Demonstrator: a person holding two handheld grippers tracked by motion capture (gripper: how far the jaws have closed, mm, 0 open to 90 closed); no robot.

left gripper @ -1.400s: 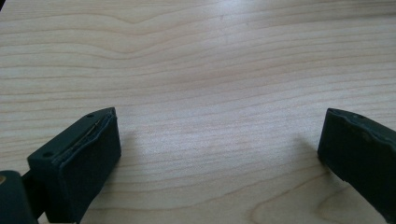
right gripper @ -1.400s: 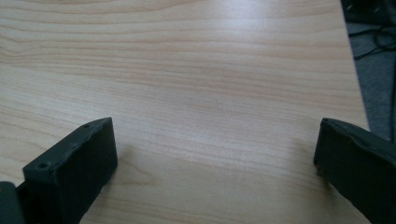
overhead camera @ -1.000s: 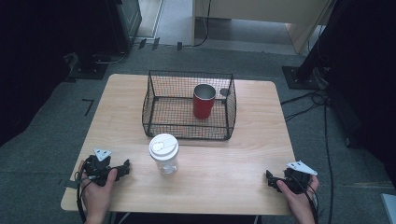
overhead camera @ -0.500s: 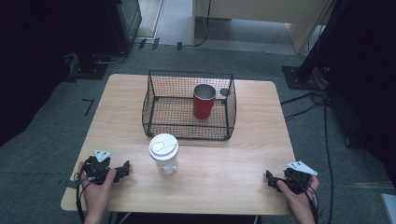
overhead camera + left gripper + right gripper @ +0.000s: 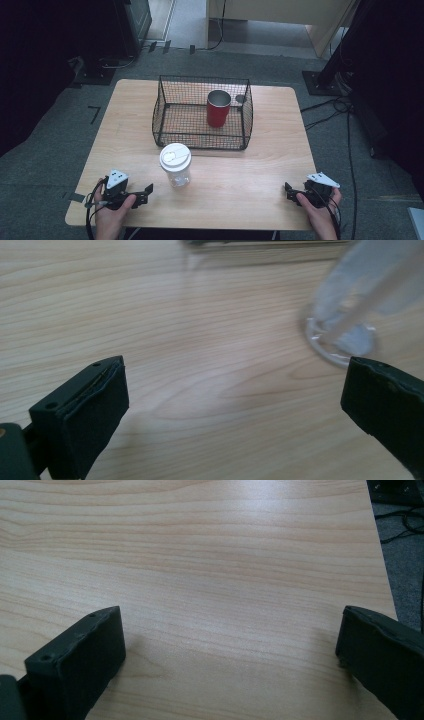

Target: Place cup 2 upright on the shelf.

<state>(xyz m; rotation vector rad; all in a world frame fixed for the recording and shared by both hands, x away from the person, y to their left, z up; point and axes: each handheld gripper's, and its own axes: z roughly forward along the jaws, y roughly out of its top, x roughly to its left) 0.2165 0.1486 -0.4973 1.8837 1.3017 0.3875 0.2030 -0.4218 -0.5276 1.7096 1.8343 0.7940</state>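
Note:
A clear plastic cup with a white lid (image 5: 175,163) stands upright on the wooden table (image 5: 235,200), just in front of a black wire basket (image 5: 200,141). Inside the basket, at its back right, a red cup (image 5: 218,109) stands upright. My left gripper (image 5: 146,195) rests near the front left edge with its jaws wide open. In the left gripper view (image 5: 235,405) the clear cup's base (image 5: 342,337) lies ahead and to the right, outside the jaws. My right gripper (image 5: 288,192) sits at the front right, open over bare wood (image 5: 230,650).
The table's right edge (image 5: 385,580) runs close to the right gripper, with grey floor and cables (image 5: 345,107) beyond. Dark stands and equipment (image 5: 125,30) surround the table's far side. Bare wood lies between the two grippers.
My left gripper has edged slightly right and toward the near edge. The right gripper, both cups and the basket have not moved.

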